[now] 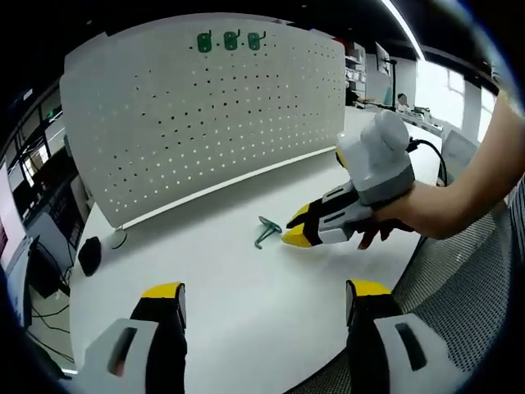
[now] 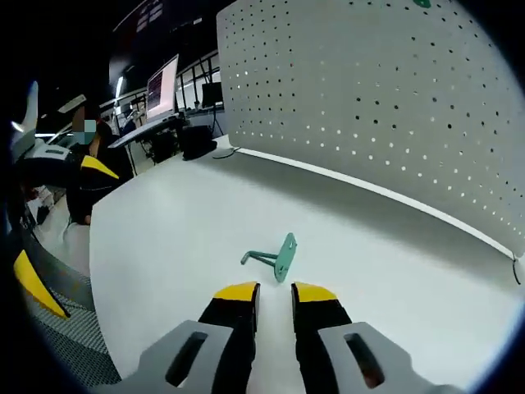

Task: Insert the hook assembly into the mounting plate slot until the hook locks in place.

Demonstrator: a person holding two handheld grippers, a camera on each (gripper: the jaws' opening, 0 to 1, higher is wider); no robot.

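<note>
The green hook lies loose on the white surface, just ahead of the right claw; its flat plate end stands tilted up toward the pegboard, its thin bent stem points away to the side. The right claw's jaws stand a narrow gap apart and hold nothing; in the left gripper view its yellow tips sit just beside the hook, whether touching I cannot tell. The left claw hangs wide open and empty, well back from the hook.

The step in hand looks to be the pick-up, so the task is barely begun. To do it well, the jaws probably need to part somewhat more, then come down astride the plate end rather than the thin stem, which could roll or pivot out; a square grip there should leave the stem side free for the pegboard holes. Three green hooks already hang near the board's top edge; they suggest the orientation wanted. Closing slowly should keep the light part from skidding across the smooth surface.
</note>
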